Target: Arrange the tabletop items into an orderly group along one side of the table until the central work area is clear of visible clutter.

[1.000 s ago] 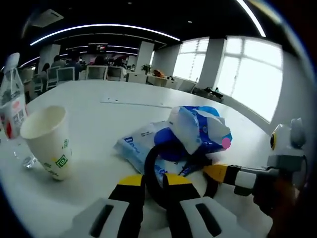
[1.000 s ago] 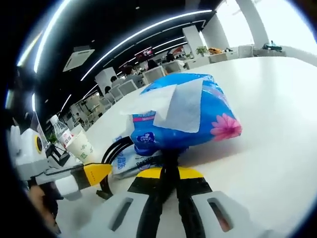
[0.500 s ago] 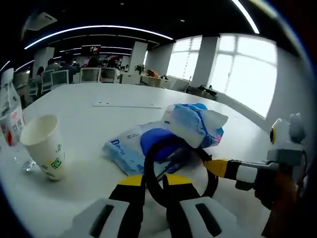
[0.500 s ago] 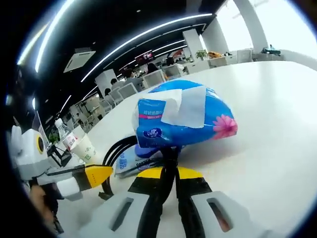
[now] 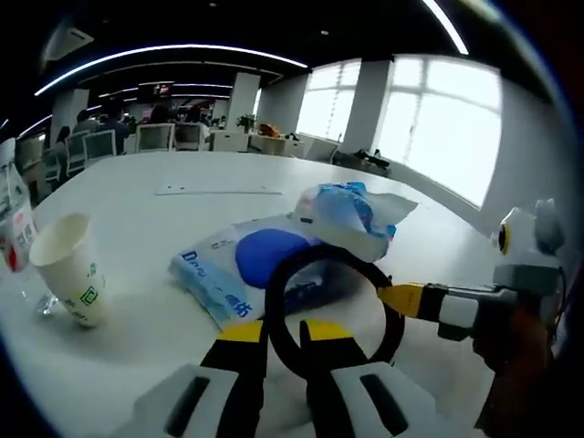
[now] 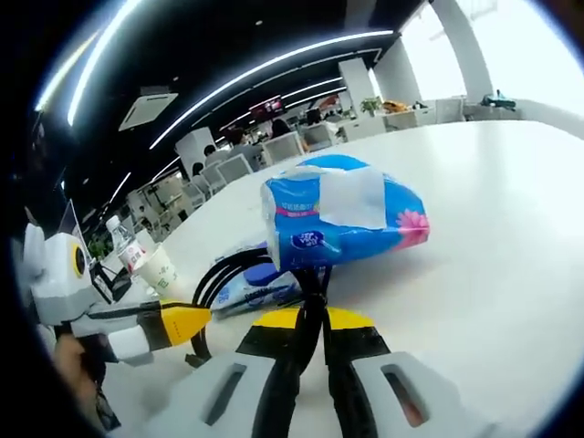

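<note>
While the left gripper [image 5: 281, 330] pinches a black cable loop [image 5: 333, 306] beside the wipes pack [image 5: 242, 278] mid-table, the right gripper [image 6: 310, 321] is clamped on the tissue pack's [image 6: 342, 224] corner; both probably need carrying toward the cup [image 5: 66, 267] at the table's edge.

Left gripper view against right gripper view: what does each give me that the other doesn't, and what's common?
Left gripper view: a paper sheet farther back on the table, and the cable as an open loop, with the left gripper shut on it. Right gripper view: the pink flower printed on the tissue pack, and the right gripper shut on the cable. Both: cup, bottle, wipes packet, tissue pack, cable.
</note>
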A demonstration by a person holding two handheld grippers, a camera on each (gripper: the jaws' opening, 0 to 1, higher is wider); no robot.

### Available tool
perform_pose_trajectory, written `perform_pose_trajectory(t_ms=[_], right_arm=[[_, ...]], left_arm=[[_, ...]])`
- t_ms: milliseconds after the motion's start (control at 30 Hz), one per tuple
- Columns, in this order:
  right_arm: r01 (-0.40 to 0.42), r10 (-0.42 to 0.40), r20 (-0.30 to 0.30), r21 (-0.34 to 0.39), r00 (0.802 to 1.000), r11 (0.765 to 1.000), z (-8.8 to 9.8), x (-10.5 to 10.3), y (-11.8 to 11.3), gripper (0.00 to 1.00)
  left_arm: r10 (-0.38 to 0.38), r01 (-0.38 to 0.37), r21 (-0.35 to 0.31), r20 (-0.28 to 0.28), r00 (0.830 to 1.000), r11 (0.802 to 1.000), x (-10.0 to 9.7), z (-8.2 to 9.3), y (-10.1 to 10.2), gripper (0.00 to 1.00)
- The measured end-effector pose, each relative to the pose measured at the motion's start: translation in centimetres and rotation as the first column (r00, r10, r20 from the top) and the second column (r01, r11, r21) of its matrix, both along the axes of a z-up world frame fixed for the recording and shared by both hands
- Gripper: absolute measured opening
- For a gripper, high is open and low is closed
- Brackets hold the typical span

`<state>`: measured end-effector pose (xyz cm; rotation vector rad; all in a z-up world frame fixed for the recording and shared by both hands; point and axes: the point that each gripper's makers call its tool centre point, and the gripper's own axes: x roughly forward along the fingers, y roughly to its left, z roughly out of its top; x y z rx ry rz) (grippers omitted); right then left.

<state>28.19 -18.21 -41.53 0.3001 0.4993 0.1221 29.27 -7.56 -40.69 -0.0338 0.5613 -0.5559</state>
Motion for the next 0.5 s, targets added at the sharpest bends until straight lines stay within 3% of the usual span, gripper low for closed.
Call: perform_pose_trajectory(t_ms=[500], right_arm=[[-0.01,0.009,-0.026,-0.032,1.0,0.999,-0.5,-0.3,-0.1,0.07]], left_arm=[[-0.023,0.023,0.017,-0.016,1.0,1.0,-1.3,-0.3,-0.6,0.13]])
